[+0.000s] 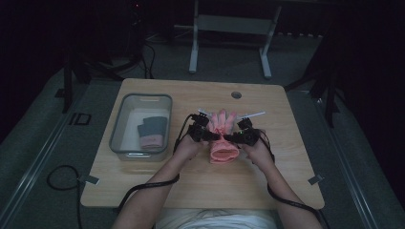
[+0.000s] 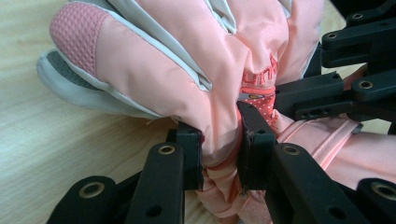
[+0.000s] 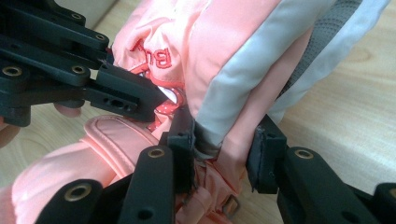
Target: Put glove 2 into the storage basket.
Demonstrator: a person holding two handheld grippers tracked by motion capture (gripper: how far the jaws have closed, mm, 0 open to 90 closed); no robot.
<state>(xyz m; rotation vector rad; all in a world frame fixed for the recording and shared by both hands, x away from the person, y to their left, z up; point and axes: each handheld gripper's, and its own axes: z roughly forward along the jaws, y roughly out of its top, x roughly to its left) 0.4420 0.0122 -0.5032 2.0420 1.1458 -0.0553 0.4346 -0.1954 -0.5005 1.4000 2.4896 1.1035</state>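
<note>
Pinching the pink glove (image 1: 222,138) mid-table, both tongs (image 1: 204,132) (image 1: 237,137) clamp its sides.

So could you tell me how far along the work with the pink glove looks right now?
One dark glove with a pink cuff already lies in the clear bin. In hand: the left gripper and right gripper each pinch the pink glove near its wrist at mid-table. Probably left: carrying it into the bin.
</note>
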